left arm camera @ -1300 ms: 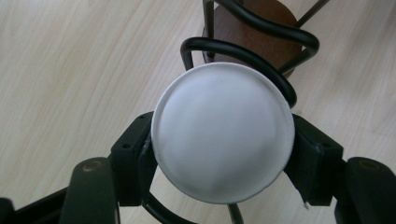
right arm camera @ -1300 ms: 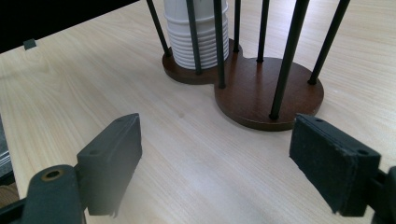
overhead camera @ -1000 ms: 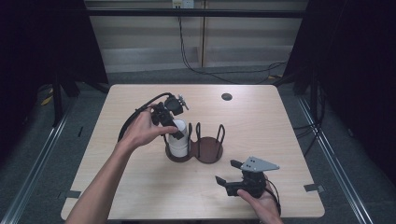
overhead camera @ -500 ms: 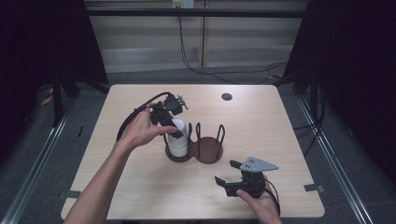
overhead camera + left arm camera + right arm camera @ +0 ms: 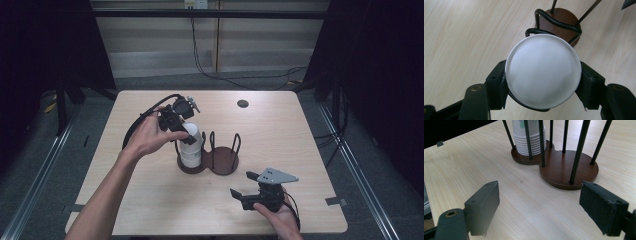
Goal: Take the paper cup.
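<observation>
Cups come first in the high view: a stack of white paper cups [image 5: 190, 150] stands in the left ring of a dark wooden two-ring cup holder with black wire uprights [image 5: 220, 159], and the left gripper [image 5: 181, 129] has come down over the top of that stack. Its jaws have just been closing on the topmost cup. The right gripper [image 5: 244, 186] rests on the pale wooden table [image 5: 150, 200] just in front of the holder, to its right, jaws spread and empty.

From the left gripper view, the white paper cup [image 5: 543, 71] sits mouth-up between the two black pads, which press its rim from both sides; the holder's empty ring [image 5: 561, 22] lies just beyond it.

From the right gripper view, the stack [image 5: 530, 138] is still seated in its ring [image 5: 524, 157], so I judge that the top cup is gripped but not yet lifted out. Its top is cut off by the frame. How many cups are nested is hard to tell.
</observation>
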Tool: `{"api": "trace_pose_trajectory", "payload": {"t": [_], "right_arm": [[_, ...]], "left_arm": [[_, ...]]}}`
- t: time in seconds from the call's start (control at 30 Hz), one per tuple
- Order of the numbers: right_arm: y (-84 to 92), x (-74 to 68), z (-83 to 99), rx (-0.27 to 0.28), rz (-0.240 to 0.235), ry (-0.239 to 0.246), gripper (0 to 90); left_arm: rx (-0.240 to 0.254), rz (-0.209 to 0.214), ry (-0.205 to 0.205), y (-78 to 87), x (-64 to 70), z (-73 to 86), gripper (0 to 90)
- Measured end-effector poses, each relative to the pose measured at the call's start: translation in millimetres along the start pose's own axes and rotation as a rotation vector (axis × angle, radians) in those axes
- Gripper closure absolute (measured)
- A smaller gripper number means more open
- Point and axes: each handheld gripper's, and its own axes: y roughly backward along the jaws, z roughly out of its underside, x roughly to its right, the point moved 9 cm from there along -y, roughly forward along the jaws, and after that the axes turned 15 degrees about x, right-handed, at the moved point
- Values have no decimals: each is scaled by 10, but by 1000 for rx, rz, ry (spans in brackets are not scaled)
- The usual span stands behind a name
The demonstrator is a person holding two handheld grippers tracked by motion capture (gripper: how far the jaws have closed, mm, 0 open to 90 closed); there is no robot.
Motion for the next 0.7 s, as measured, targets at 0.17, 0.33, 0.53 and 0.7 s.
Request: {"api": "trace_pose_trajectory", "payload": {"t": [0.17,0.33,0.53,0.7], "right_arm": [[5,-2,-1,1,2,3,160],[2,-1,-5,2,4,2,160],[3,2,-5,2,4,1,160],[7,1,-6,3,4,1,159]], "left_arm": [[40,-9,-6,80,41,-58,361],[45,-22,-21,168,41,-77,362],[71,-32,-14,256,21,-105,362],[89,-42,-9,299,19,-115,362]]}}
